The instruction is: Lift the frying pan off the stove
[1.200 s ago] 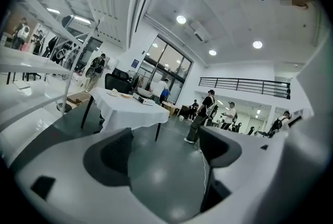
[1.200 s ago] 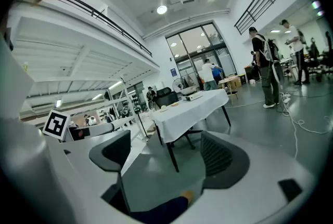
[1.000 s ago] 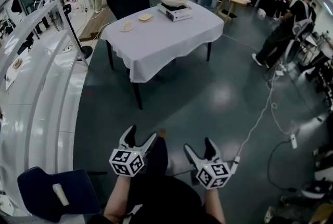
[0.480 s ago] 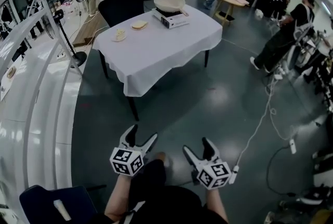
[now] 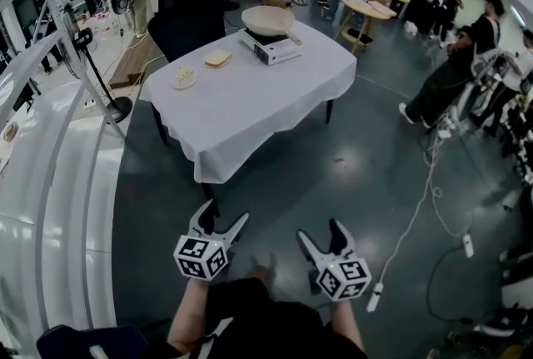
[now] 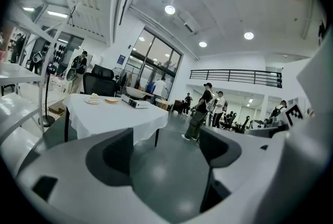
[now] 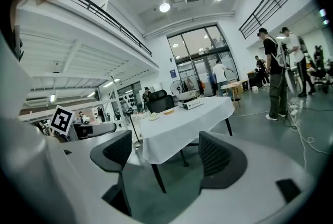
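Low in the head view, just left of centre: left gripper (image 5: 225, 214), released, jaws spread wide, nothing but dark floor (image 5: 333, 157) between them. Near it on the right, not touching: right gripper (image 5: 321, 231), equally released, jaws splayed and empty. Both pointed toward the top of the frame, both well apart from the table (image 5: 250, 103). Far off in the upper middle of that view: pale frying pan (image 5: 266, 18), sitting on the white stove (image 5: 271, 47) at the far end of the white-clothed table, handle pointing toward the right. On the cloth to the left of the stove: a slice of bread (image 5: 218, 58) and, nearer the left edge, a small plate (image 5: 184, 80) with food on it. Behind the table, at the upper left: a black chair (image 5: 190, 12). At the upper right: a small round table (image 5: 369, 7) and several people (image 5: 450, 66) standing. Down the right side of the floor: a pale cable (image 5: 425, 182), looping. In the left gripper view, table and pan small at the middle left, above the left jaw and well beyond it. In the right gripper view, table and pan at the centre, above the gap between the open jaws, far beyond them.
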The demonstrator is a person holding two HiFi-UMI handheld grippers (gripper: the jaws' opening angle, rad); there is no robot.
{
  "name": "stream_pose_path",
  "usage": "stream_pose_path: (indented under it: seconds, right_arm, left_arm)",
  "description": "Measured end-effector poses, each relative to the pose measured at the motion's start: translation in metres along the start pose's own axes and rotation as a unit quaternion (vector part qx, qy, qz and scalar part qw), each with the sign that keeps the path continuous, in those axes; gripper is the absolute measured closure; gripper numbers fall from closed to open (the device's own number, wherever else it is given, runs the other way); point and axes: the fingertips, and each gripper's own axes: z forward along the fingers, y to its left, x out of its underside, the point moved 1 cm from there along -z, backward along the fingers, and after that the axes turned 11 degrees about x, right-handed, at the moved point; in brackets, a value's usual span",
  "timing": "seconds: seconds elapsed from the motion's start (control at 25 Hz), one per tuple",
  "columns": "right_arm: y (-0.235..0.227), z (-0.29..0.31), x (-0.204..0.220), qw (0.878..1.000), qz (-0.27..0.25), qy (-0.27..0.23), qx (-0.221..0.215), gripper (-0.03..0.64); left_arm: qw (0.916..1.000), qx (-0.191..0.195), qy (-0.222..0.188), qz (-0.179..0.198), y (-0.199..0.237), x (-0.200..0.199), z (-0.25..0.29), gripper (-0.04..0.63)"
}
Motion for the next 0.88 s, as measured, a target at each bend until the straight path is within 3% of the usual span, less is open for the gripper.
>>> stream_pose_path:
  seconds: [0.44, 0.88]
  right_arm:
    - [-0.014, 0.066, -0.017, 0.999, 0.023, -0.013, 0.026, 0.235]
    - [0.006, 0.072, -0.006, 1.0, 0.015, 0.018, 0.011, 0.235]
  left_arm:
    - [0.9994, 0.031, 0.015, 0.003, 0.041, -0.012, 0.052, 0.212]
    - [0.9989, 0.032, 0.032, -0.009, 0.041, -0.001, 0.042, 0.212]
